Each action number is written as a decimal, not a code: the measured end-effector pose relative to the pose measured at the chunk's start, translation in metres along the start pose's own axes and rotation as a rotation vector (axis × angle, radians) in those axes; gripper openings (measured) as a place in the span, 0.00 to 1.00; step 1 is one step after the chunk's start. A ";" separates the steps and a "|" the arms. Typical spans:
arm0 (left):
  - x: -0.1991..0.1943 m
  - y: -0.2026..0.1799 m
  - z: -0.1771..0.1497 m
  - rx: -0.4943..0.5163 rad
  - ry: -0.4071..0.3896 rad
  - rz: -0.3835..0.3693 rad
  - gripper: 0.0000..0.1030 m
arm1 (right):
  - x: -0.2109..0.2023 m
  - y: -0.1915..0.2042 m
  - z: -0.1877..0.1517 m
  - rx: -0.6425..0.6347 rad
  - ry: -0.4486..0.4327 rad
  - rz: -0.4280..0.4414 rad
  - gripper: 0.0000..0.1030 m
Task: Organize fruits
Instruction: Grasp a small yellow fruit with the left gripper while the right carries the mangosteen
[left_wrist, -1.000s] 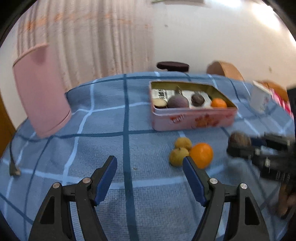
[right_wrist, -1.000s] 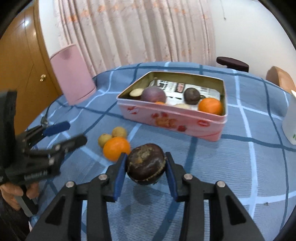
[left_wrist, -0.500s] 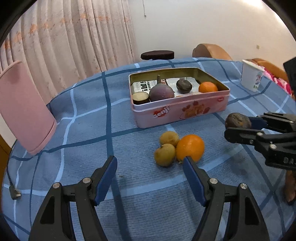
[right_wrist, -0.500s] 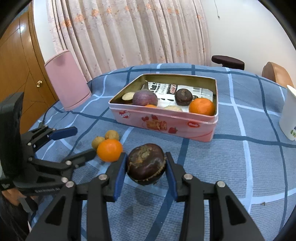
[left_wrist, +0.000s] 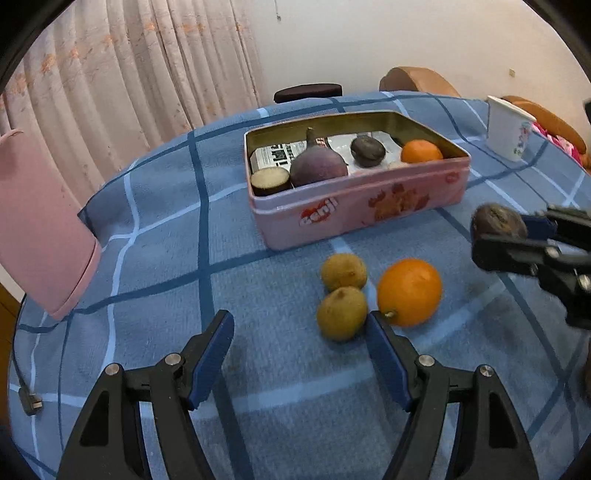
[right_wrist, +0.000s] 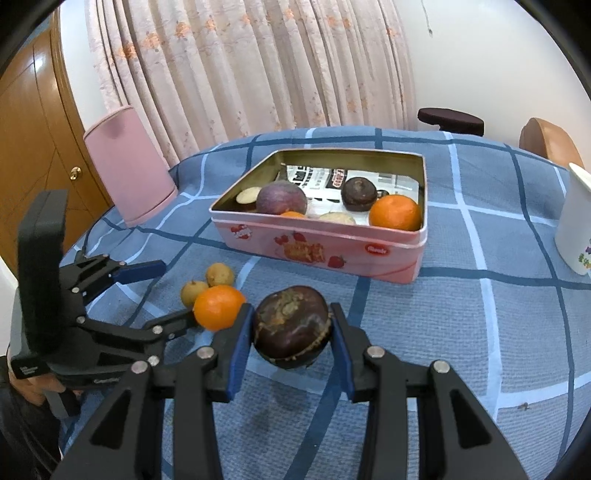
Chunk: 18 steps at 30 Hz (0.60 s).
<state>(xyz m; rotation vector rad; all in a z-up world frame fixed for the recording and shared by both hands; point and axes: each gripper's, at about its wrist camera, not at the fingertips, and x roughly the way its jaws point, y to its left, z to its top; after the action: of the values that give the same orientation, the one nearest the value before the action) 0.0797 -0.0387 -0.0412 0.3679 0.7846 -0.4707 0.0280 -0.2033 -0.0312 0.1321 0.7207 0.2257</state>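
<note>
My right gripper (right_wrist: 291, 328) is shut on a dark purple mangosteen (right_wrist: 291, 326) and holds it above the blue checked cloth; it also shows in the left wrist view (left_wrist: 496, 221). A pink tin (right_wrist: 332, 251) behind it holds several fruits, among them an orange (right_wrist: 395, 212) and a purple fruit (right_wrist: 281, 197). My left gripper (left_wrist: 299, 350) is open and empty, low over the cloth. Just beyond its right finger lie two small yellow-brown fruits (left_wrist: 341, 312) and an orange (left_wrist: 410, 291), loose on the cloth in front of the tin (left_wrist: 362, 210).
A pink chair back (left_wrist: 40, 240) stands at the table's left edge. A white paper cup (left_wrist: 508, 127) stands at the right, also seen in the right wrist view (right_wrist: 576, 232). A cable end (left_wrist: 31, 404) lies at the near left. Curtains hang behind.
My left gripper has moved forward and closer to the loose fruits, still open. My right gripper keeps hold of the mangosteen and has drawn a little nearer the tin.
</note>
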 end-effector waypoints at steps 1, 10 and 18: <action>0.003 0.001 0.003 -0.009 0.001 -0.002 0.72 | 0.000 0.000 0.000 0.001 -0.003 -0.001 0.42; 0.007 0.003 0.005 -0.091 0.019 -0.094 0.27 | -0.001 0.000 0.000 -0.001 -0.011 -0.019 0.42; -0.017 0.008 0.001 -0.149 -0.106 -0.086 0.27 | -0.010 -0.001 0.000 -0.001 -0.063 -0.049 0.42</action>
<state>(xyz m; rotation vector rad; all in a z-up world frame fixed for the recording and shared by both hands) 0.0736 -0.0279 -0.0270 0.1698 0.7298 -0.5048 0.0204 -0.2068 -0.0250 0.1204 0.6601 0.1742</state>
